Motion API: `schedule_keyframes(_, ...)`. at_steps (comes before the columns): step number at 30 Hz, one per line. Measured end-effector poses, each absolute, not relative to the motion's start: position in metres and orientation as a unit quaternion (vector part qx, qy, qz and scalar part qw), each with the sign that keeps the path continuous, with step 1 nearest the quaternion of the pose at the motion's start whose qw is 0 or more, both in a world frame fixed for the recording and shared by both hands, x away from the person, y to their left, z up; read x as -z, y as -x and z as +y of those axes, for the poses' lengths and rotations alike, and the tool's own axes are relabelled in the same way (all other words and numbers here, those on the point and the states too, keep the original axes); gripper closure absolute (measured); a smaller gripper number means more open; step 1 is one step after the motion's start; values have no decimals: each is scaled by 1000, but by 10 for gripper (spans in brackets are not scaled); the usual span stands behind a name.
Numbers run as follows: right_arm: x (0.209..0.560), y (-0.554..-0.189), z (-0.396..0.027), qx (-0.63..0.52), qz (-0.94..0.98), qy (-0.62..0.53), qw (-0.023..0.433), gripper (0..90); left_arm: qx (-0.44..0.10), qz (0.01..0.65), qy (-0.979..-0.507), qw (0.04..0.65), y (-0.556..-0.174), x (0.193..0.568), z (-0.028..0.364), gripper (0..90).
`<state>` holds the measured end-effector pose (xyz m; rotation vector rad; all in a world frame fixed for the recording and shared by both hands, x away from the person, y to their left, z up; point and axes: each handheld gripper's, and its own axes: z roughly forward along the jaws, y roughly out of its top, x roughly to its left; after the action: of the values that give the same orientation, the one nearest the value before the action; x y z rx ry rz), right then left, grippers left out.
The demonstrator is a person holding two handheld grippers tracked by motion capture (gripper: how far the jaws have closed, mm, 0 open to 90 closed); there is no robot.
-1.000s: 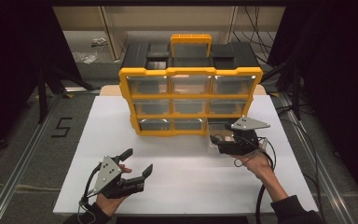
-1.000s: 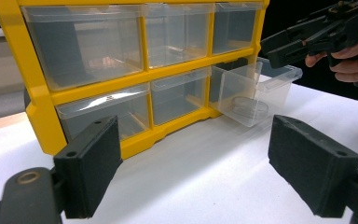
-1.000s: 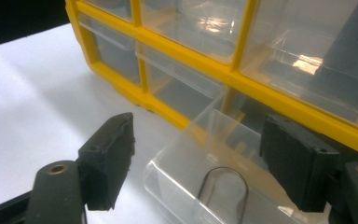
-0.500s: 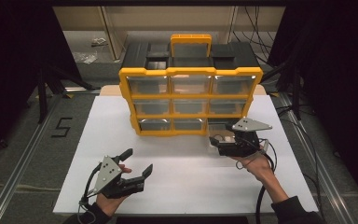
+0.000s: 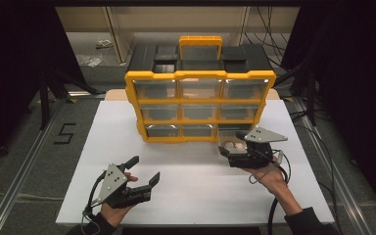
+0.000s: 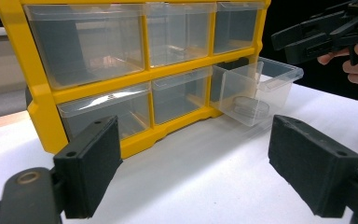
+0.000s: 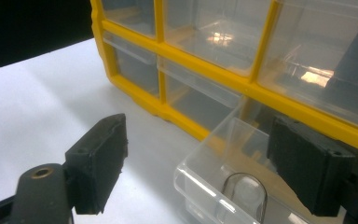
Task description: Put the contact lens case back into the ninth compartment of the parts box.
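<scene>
One drawer [image 6: 254, 91] of the nine in the yellow organiser [image 5: 199, 105] stands pulled out, the bottom one on the right gripper's side; the other eight sit flush in their frame. In the right gripper view that clear drawer lies directly under and between the right gripper's [image 7: 205, 163] fingers [image 7: 98, 161], which stand spread wide and have just been opening further; its near corner sits between them, but neither pad presses on it. A small clear round thing [image 7: 243, 193] rests on the drawer's floor, just short of the far finger; what it is I cannot tell. So the opening step looks done, and the release into or from the drawer seems finished or nearly so. What likely remains is to push the drawer home. The left gripper [image 5: 142, 171] hovers low over the bench [image 5: 196, 191], well apart from the organiser, its fingers [image 6: 91, 161] also spread, nothing between them.
</scene>
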<state>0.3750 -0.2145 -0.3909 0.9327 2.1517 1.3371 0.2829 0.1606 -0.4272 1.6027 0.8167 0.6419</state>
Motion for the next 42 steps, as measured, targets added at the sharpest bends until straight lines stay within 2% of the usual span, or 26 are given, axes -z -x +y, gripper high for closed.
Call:
schedule_keyframes(11,391,-366,-215,-498,772,-329,219,208,-274,350,-684,579,-283,427,161,163)
schedule_keyframes(24,393,-357,-216,-508,768,-329,207,162,-274,349,-685,578,-283,427,160,163)
schedule_keyframes(42,402,-340,-215,-507,770,-329,206,160,-272,346,-687,578,-284,427,159,163)
